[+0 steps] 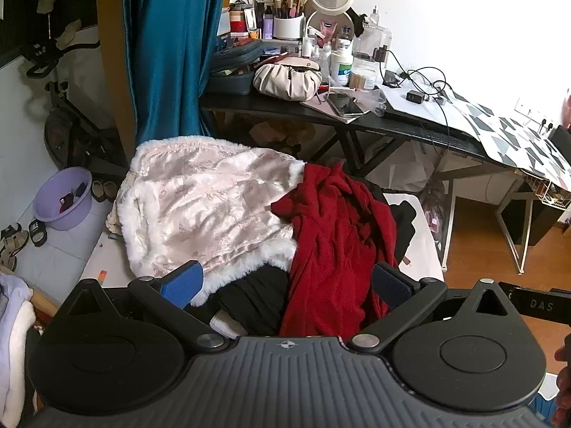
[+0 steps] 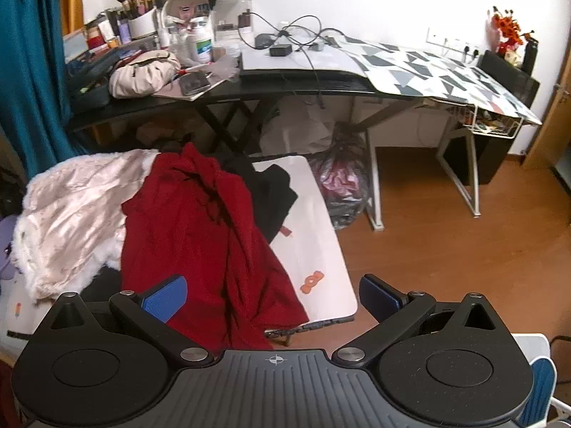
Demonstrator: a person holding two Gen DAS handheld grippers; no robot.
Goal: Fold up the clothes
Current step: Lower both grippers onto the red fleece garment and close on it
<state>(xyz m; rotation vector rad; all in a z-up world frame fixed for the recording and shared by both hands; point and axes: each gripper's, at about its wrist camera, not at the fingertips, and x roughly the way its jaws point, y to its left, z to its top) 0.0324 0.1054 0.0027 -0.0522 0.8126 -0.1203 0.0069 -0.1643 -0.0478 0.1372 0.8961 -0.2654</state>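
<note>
From the left wrist, the left gripper point(image 1: 287, 281) hangs with jaws spread and empty above the red garment point(image 1: 335, 249), heaped beside a fur-trimmed satin jacket point(image 1: 200, 210). From the right wrist, the right gripper point(image 2: 273, 294) is likewise spread wide and empty; the red knit drapes off the white table point(image 2: 321, 249), looking soft and limp, best pinched at its hem.

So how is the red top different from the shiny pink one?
The red garment is dark, matte and knitted-looking; the pale pink garment is shiny satin with white fluffy trim. The red one lies crumpled in deep folds and hangs over the white table's near edge; the pink one lies spread flatter. Both are unfolded and overlap on the same table.
</note>
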